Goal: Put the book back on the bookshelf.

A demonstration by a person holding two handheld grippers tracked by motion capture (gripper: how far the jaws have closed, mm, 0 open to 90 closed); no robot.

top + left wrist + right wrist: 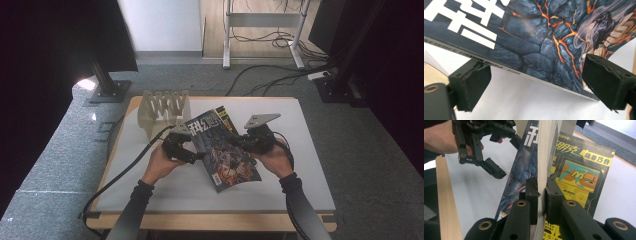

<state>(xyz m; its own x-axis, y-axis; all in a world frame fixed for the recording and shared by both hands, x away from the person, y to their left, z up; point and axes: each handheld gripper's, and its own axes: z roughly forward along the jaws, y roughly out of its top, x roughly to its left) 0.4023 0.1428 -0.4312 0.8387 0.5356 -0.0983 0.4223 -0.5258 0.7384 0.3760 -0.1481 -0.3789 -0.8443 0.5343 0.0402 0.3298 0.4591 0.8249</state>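
Right gripper (541,192) clenched on the page edge of a magazine (222,150), jaws pressed to either side of the pages, seen close in the right gripper view; same gripper (250,141) at the magazine's right edge in the high view, held in the right hand (276,156). Left gripper (186,150) released, jaws spread wide, at the magazine's left edge by the spine, held in the left hand (161,167); in the left gripper view, jaws apart with the spine side of the magazine (544,42) just beyond them, touching or not hard to tell. Left gripper (492,152) also seen in the right gripper view, jaws parted, just beside the cover.

Slotted rack (164,109) at the far left of the white table (300,170), pale, with upright dividers; slots seemingly bare, though small and hard to read from above.

Magazine at mid table, lifted off the surface between both grippers, partly opened: dark front cover (520,172) with cracked lava art and white title characters on one side, yellow back cover (579,180) on the other. Long axis running from far left to near right, title end toward the rack, bottom end toward the near edge. Spine lettering "SCIENCE FICTION WORLD" readable in the left gripper view.
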